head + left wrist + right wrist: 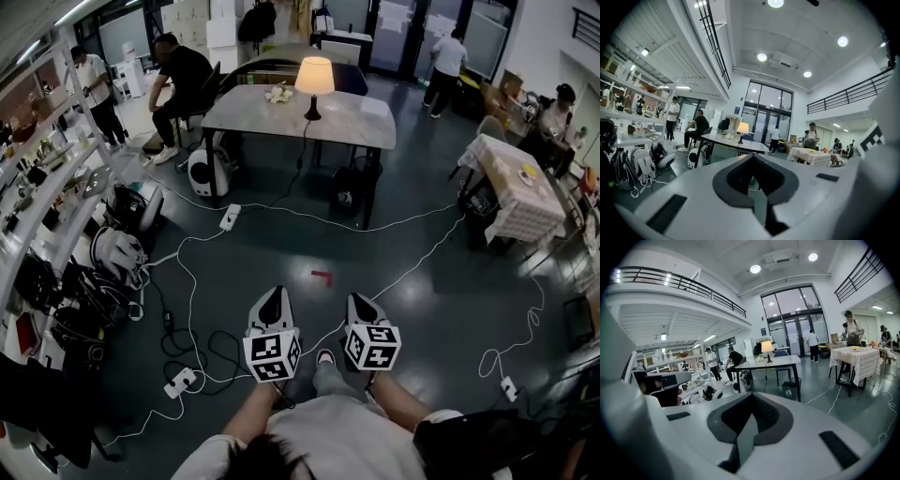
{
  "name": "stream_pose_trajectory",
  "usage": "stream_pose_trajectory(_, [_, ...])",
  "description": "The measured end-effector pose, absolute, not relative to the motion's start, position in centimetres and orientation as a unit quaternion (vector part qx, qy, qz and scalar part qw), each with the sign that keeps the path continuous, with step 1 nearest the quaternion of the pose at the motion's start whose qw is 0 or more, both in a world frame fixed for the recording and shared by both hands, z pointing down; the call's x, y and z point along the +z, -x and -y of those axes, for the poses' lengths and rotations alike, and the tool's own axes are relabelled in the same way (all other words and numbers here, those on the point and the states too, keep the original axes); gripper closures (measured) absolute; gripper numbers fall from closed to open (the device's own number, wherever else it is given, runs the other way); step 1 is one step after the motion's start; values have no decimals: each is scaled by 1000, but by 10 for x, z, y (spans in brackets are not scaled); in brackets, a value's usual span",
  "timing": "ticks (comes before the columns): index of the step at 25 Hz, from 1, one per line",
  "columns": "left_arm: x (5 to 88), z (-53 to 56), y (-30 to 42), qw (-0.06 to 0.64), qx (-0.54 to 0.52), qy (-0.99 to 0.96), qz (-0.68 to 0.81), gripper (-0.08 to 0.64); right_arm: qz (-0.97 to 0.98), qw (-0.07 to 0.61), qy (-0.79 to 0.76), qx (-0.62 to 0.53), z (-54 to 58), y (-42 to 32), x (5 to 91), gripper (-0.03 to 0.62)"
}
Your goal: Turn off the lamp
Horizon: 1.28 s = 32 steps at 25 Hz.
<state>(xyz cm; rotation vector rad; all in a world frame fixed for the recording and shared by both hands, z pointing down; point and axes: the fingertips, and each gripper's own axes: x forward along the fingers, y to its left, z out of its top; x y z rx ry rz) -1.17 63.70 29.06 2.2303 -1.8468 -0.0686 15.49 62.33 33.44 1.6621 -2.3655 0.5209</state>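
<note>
Head view: my left gripper [273, 298] and my right gripper [361, 305] are held side by side low in the frame, above the dark floor [422, 309], both pointing toward a grey table [361, 120] and well apart from it; the lamp [314, 80] stands upright on that table, toward its far edge, with a cream shade on a dark base, and the shade glows, so the lamp is lit; a dark cord [298, 159] drops from the table's near edge to the floor, toward a white power strip [230, 217]; a small white cluster [278, 94], which I cannot identify, lies just beside the lamp on its left; a seated person [180, 80] leans at the table's left end; a red marker [322, 277] lies on the floor between the grippers and the table; a cloth-covered table [511, 183] stands well to the right. Left gripper view: the jaws are pressed together, nothing between them; the lit lamp is small and distant, above the jaw tips. Right gripper view: the jaws are likewise pressed together and empty; the lamp sits on the table far ahead.
</note>
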Motion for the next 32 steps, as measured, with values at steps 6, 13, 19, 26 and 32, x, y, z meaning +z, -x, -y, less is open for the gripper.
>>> stream_pose_trajectory(6, [301, -594, 8, 119, -17, -763, 635, 554, 809, 99, -551, 178, -580, -146, 344, 594])
stream_pose_trajectory(13, [282, -525, -5, 93, -8, -763, 639, 554, 822, 88, -536, 169, -506, -147, 327, 594])
stream_pose_trajectory(19, [282, -466, -10, 90, -5, -754, 651, 554, 831, 105, -518, 175, -446, -150, 335, 594])
stream_pose_trajectory(26, [294, -409, -17, 98, 5, -749, 655, 554, 833, 111, -511, 183, -385, -157, 341, 594])
stream_pose_trajectory(32, [295, -369, -18, 98, 7, -744, 661, 554, 835, 119, -504, 186, -345, -162, 346, 594])
